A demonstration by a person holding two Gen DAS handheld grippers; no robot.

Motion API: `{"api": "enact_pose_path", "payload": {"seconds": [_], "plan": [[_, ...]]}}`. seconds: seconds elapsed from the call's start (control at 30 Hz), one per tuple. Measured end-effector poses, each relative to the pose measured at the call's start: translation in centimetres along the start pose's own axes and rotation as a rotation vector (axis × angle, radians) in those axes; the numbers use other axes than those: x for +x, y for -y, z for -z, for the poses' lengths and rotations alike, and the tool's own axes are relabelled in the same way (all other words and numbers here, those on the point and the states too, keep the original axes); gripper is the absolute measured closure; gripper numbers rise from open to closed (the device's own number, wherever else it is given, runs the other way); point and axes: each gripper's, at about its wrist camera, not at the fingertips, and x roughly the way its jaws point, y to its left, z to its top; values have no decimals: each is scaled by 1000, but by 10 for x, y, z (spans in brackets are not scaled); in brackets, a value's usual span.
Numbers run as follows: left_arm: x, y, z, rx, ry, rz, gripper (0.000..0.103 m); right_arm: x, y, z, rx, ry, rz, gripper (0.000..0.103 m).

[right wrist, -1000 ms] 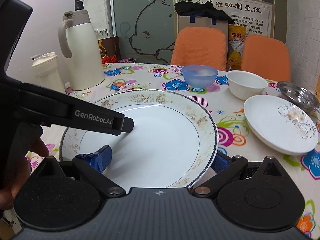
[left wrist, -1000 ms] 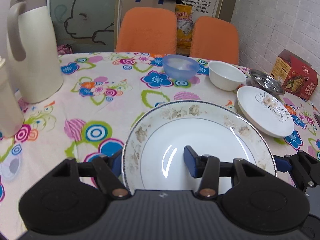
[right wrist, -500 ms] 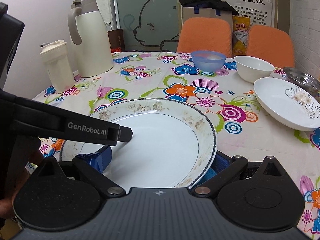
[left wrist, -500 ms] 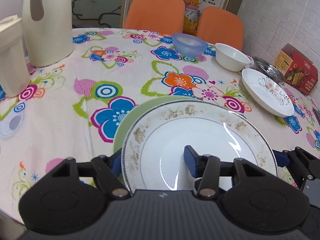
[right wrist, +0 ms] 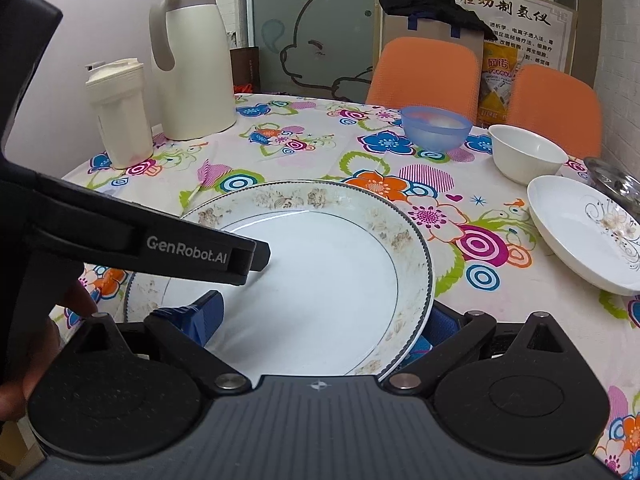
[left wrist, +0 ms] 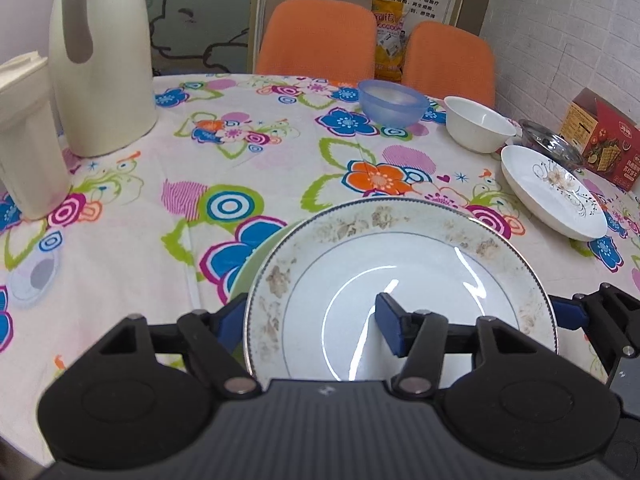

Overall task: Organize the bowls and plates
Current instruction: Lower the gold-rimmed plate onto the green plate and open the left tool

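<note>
White porcelain, its faded floral rim pinched on both sides: the large round dinner plate [left wrist: 400,280] hangs just above a pale green plate [left wrist: 256,256] on the floral-clothed desk [left wrist: 120,240], left gripper [left wrist: 312,320] and right gripper [right wrist: 320,320] each clamped on its edge; lowering it level and centred should seat it cleanly

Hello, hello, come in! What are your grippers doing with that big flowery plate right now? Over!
Left gripper and right gripper both shut on big plate. Plate low above green plate. Path looks free; small plate sits off right.
</note>
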Motion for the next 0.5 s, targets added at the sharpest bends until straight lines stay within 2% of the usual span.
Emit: {"api": "enact_pose_path", "payload": {"seconds": [0.13, 0.2, 0.37, 0.5], "plan": [[-7, 4, -2, 27, 39, 1, 33, 1, 4, -1, 16, -10, -3, 15], [-11, 5, -3, 30, 52, 3, 32, -1, 7, 0, 26, 0, 4, 16], [-19, 7, -7, 32, 78, -24, 31, -24, 6, -6, 8, 112, 44, 15], [-26, 9, -6, 21, 94, -32, 31, -36, 8, -7, -1, 139, 63, 15]]}}
